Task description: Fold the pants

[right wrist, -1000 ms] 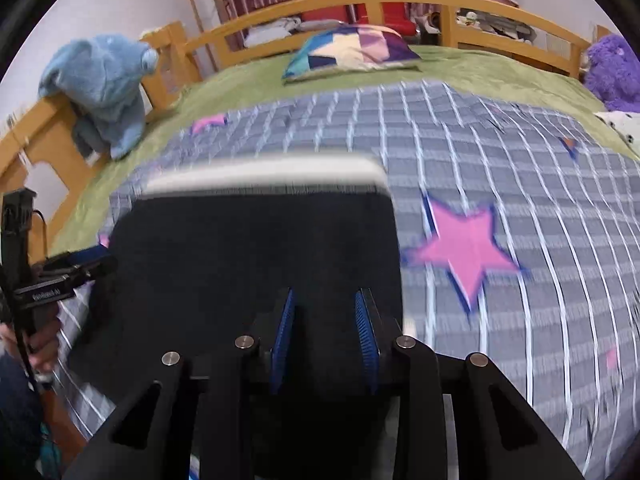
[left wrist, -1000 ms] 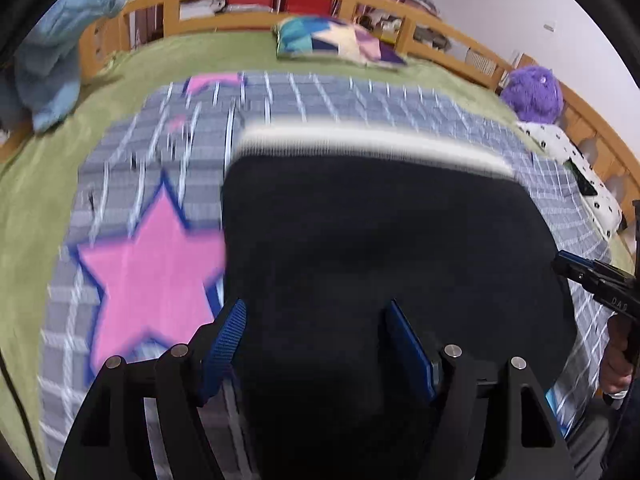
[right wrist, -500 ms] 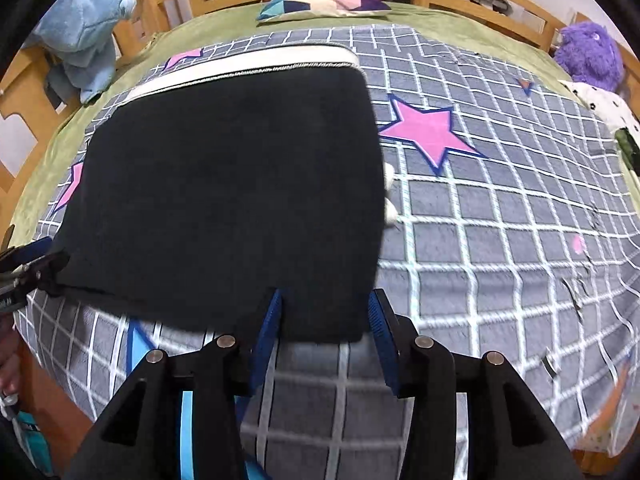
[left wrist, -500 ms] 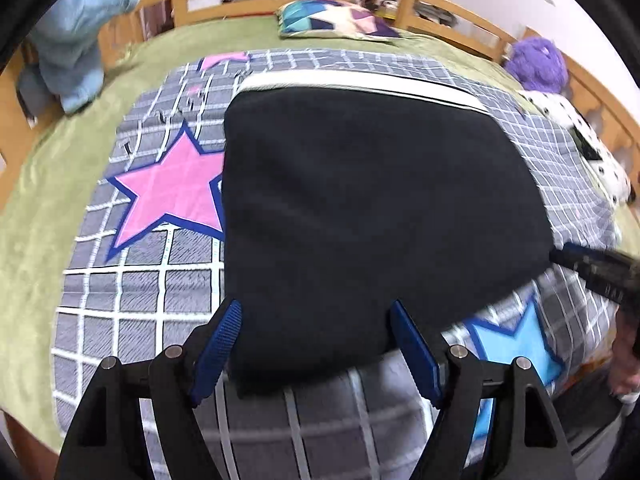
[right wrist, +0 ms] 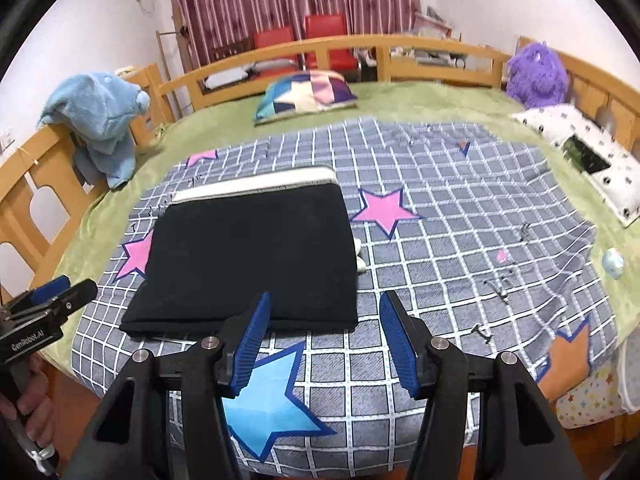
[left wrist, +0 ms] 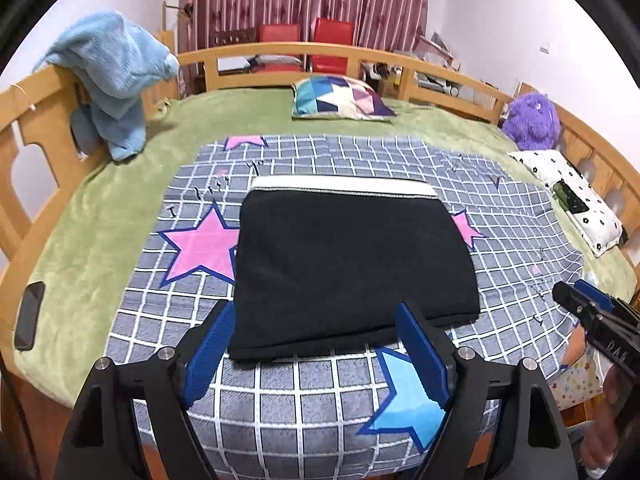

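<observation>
Black and kinda fleecy-looking, the pants (left wrist: 352, 264) are folded into a chunky near-square lying flat on the bed, on a grey quilt (left wrist: 304, 396) with a white grid plus pink and blue stars. A white ribbed waistband (left wrist: 340, 185) runs along the far edge, and a bit of white cord (right wrist: 359, 256) sticks out on the right side.

The left tool (left wrist: 318, 354) sits just off the near edge, blue ridged pads spread wide with nothing between them. The right tool (right wrist: 324, 346) is the same deal, released and empty, near the pants' right corner.

Around it: a green fuzzy blanket (left wrist: 120, 204) under the quilt, a wooden rail (right wrist: 400, 46), a blue plush (left wrist: 114, 76) draped on the rail, a patchwork pillow (left wrist: 344, 98), a purple fluffy toy (right wrist: 536, 74), a spotted pillow (right wrist: 588, 152) and a dark phone (left wrist: 29, 316) by the left edge.
</observation>
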Motion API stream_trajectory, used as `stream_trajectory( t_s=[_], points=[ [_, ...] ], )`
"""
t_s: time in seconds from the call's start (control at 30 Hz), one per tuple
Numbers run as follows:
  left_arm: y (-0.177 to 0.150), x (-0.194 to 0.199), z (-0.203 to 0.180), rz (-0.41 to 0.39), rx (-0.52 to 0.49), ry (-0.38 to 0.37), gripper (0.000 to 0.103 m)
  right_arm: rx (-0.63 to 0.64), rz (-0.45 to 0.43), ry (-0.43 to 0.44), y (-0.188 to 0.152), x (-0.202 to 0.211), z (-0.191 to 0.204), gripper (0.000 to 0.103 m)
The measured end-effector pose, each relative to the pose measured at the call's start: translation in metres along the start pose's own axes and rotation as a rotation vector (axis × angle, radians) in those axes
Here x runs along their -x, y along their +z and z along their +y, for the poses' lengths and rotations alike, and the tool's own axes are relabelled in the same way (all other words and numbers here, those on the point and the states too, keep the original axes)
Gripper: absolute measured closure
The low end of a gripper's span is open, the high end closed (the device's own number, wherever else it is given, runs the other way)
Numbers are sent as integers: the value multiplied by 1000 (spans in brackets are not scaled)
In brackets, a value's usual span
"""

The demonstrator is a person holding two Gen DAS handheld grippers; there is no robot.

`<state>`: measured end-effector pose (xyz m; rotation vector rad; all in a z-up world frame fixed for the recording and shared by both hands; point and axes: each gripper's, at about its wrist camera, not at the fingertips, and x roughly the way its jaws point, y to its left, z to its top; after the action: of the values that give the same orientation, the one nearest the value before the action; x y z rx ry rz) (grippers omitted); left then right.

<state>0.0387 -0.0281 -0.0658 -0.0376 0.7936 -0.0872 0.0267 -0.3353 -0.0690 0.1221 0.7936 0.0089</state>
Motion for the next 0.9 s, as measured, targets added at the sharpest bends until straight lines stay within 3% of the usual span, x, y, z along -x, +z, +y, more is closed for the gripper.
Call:
stream_trajectory(
  t_s=[0.03,0.07,0.1,0.5,0.9],
  points=[
    [-2,7,-1,-6,-6,6,20,11,-13,-24,-2,7,5,35],
    [-4,14,-2,-16,-12,9,20,17,-17,-36,-2,9,7,19],
    [-6,18,-2,-26,-16,12,20,25,-26,-51,-4,14,11,12],
    [-13,47,-2,-66,16,42,19,75,-52,-85,-7,38,33,7],
    [-17,47,-2,-66,35,60,19,94,-56,-100,-11,48,45,7]
  ],
)
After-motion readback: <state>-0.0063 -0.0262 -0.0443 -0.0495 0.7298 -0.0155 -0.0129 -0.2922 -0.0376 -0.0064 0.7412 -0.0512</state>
